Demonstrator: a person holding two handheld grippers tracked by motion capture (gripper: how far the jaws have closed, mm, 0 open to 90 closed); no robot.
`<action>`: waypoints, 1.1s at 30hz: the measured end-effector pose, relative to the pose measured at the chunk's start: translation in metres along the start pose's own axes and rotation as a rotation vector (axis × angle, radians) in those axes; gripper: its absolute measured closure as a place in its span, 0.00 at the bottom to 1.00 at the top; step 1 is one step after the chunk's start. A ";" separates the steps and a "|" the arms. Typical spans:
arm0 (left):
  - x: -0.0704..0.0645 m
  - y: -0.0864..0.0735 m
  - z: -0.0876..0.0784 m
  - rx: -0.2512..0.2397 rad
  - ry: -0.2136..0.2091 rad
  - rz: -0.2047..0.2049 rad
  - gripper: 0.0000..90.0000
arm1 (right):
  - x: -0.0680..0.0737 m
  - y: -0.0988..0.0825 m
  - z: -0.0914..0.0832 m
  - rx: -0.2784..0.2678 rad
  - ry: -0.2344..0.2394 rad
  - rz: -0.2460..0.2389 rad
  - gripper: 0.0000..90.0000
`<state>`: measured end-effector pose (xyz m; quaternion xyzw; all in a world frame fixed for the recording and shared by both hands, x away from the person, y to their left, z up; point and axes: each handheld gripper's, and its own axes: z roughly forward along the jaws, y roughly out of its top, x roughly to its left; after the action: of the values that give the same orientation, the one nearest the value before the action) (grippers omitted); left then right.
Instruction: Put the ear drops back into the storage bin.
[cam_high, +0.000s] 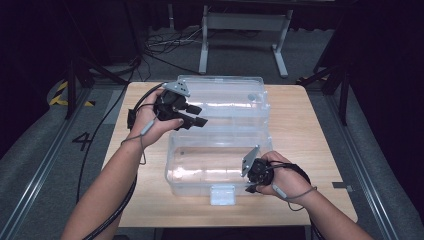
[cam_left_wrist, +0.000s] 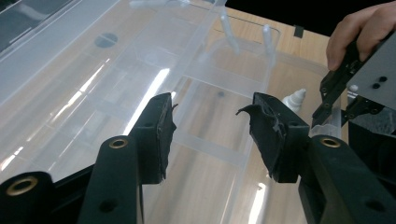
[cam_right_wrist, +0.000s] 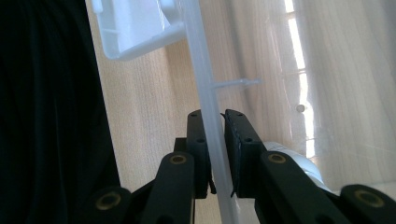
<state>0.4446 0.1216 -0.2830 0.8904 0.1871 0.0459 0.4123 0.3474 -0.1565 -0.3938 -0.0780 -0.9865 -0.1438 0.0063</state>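
Clear plastic box (cam_high: 220, 165) lies open mid-table, lid (cam_high: 225, 102) folded back. Right gripper (cam_high: 252, 186) clamps the front wall (cam_right_wrist: 205, 116) near the latch (cam_high: 222, 194); left gripper (cam_high: 192, 117), jaws apart and empty, hovers over the lid. Steady pinching should keep the box from sliding.

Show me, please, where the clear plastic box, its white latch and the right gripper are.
clear plastic box (cam_high: 200, 165), high view, on its bare floor.
white latch (cam_high: 222, 194), high view, on the middle of the latch at the front wall.
right gripper (cam_right_wrist: 215, 154), right gripper view, between its fingers, closed on the box wall.
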 end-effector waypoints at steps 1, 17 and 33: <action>0.000 0.000 0.000 0.000 0.000 0.000 0.56 | 0.000 0.000 0.000 0.000 0.000 0.000 0.90; 0.018 0.039 0.027 0.038 -0.066 -0.002 0.60 | 0.000 0.000 0.000 0.000 0.001 -0.004 0.90; 0.031 0.050 0.057 0.179 -0.039 0.006 0.63 | 0.000 -0.001 0.000 -0.011 0.003 -0.004 0.90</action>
<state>0.5019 0.0631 -0.2846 0.9250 0.1797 0.0130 0.3344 0.3470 -0.1574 -0.3940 -0.0756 -0.9859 -0.1491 0.0070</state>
